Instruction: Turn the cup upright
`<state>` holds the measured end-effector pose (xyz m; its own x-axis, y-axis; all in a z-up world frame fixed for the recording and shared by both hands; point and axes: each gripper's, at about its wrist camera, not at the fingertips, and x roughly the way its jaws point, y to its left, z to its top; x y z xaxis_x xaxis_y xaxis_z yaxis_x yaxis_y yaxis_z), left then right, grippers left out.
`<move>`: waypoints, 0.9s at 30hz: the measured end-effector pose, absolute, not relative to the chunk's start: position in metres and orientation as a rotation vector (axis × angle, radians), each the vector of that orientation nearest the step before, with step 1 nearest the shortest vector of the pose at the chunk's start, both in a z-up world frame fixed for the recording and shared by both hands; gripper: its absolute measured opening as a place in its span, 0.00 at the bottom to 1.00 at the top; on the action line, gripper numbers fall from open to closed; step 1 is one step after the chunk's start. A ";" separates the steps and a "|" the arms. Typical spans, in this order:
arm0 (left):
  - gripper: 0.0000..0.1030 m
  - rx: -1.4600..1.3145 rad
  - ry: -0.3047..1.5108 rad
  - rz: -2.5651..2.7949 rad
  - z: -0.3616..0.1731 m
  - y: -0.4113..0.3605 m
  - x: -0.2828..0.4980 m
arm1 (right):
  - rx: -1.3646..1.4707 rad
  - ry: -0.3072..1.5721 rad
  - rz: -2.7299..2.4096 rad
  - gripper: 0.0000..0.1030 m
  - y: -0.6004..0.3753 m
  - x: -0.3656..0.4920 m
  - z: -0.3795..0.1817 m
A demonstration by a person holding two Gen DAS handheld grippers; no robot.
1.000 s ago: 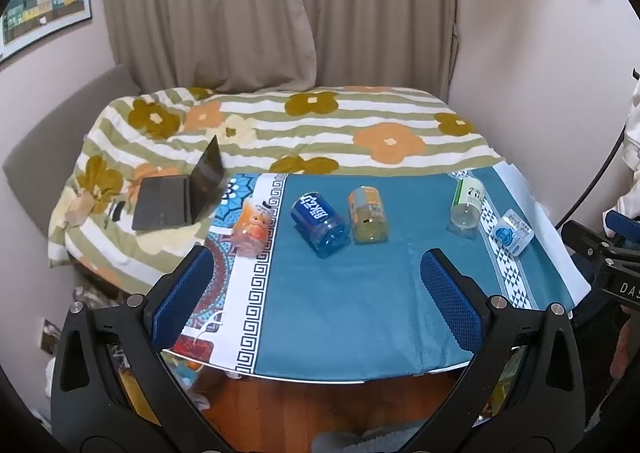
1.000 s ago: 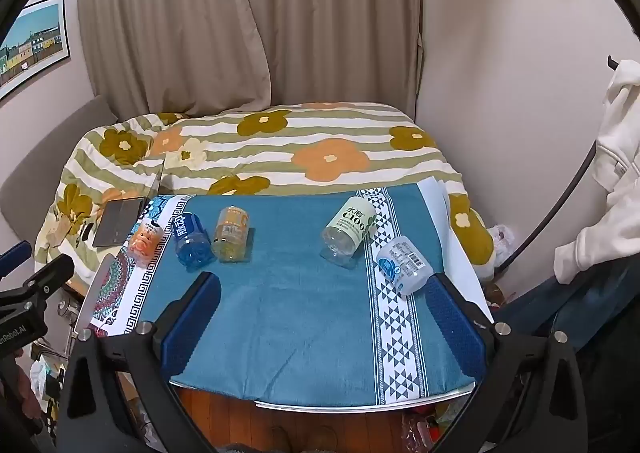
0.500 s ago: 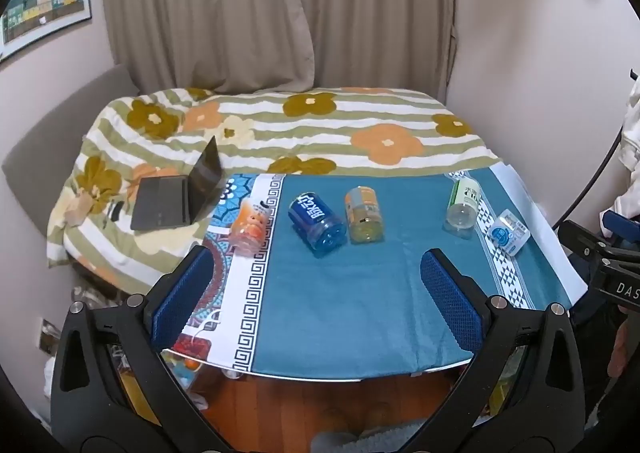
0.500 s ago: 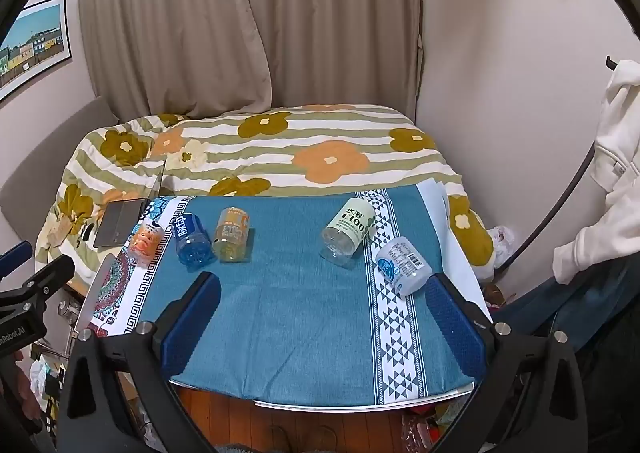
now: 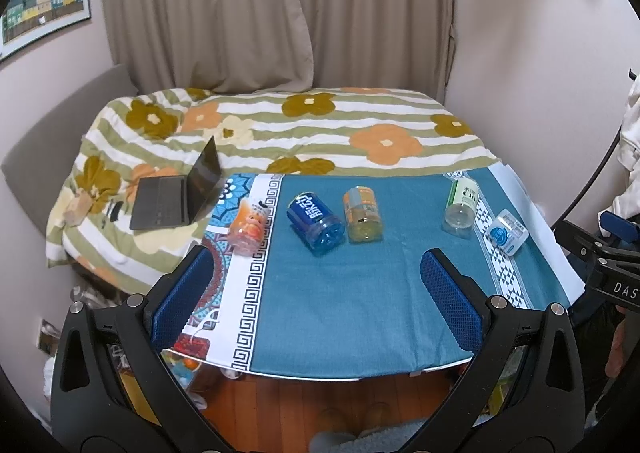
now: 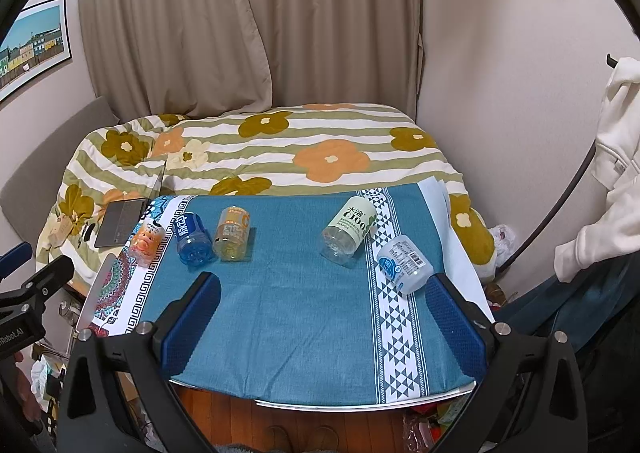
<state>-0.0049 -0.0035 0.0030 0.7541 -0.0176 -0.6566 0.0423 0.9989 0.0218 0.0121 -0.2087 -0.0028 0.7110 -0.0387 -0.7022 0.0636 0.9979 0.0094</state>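
Observation:
Several plastic cups lie on their sides on the blue tablecloth: an orange cartoon cup, a blue cup, a yellow-orange cup, a green-and-white cup and a white-and-blue cup. My left gripper is open and empty, held back above the table's near edge. My right gripper is open and empty, also near the front edge, with the white-and-blue cup just beyond its right finger.
The round table stands against a bed with a flowered quilt. An open laptop lies on the bed at the left. Curtains and walls are behind. A white garment hangs at the right.
Both grippers have drifted slightly; the cups sit a little higher in the left wrist view. No cup has moved on the table.

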 end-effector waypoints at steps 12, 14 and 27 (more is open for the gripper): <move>1.00 0.036 0.715 -0.031 0.003 -0.004 -0.004 | 0.036 0.779 -0.057 0.99 -0.209 0.012 -0.004; 1.00 0.036 0.715 -0.031 0.003 -0.004 -0.004 | 0.035 0.779 -0.058 0.99 -0.209 0.012 -0.004; 1.00 0.034 0.713 -0.031 0.003 -0.004 -0.003 | 0.034 0.778 -0.055 0.99 -0.208 0.013 -0.004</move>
<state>-0.0035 -0.0038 0.0034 0.7557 -0.0168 -0.6547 0.0403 0.9990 0.0209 0.0133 -0.2083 -0.0039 0.7108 -0.0370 -0.7024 0.0619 0.9980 0.0101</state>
